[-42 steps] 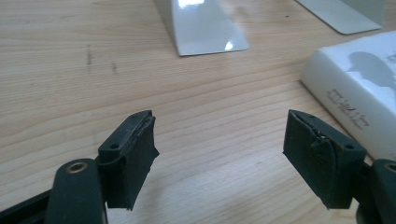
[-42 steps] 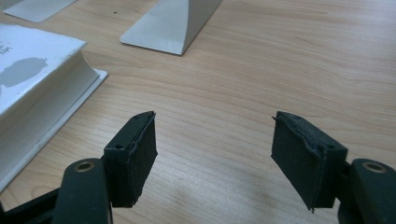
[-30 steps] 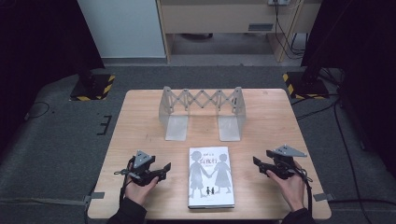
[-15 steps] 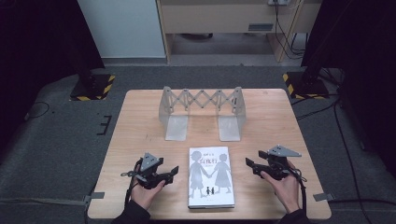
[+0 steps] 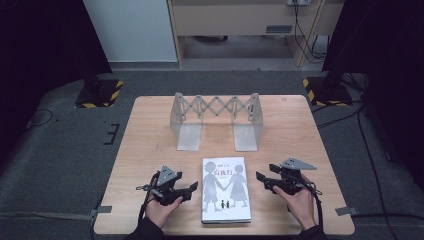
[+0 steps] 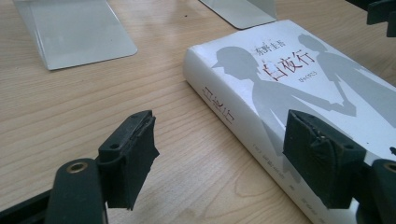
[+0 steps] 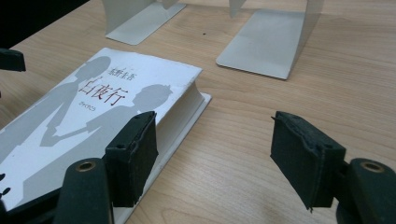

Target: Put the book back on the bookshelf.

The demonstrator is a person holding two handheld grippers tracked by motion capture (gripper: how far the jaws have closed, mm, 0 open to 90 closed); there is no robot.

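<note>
So the book [image 5: 226,189] is lying flat at the near edge of the counter [image 5: 150,130], long axis running away from the person, with the left tongs [image 5: 186,189] and right tongs [image 5: 264,180] flanking it about equally close. Both sets are spread open and empty. The expandable metal bookend rack [image 5: 216,120] stands well apart behind it, and nothing is in the way.

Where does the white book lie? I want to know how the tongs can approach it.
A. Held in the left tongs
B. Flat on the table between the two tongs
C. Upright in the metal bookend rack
B: the book lies cover up on the table, left tongs and right tongs open on either side.
</note>
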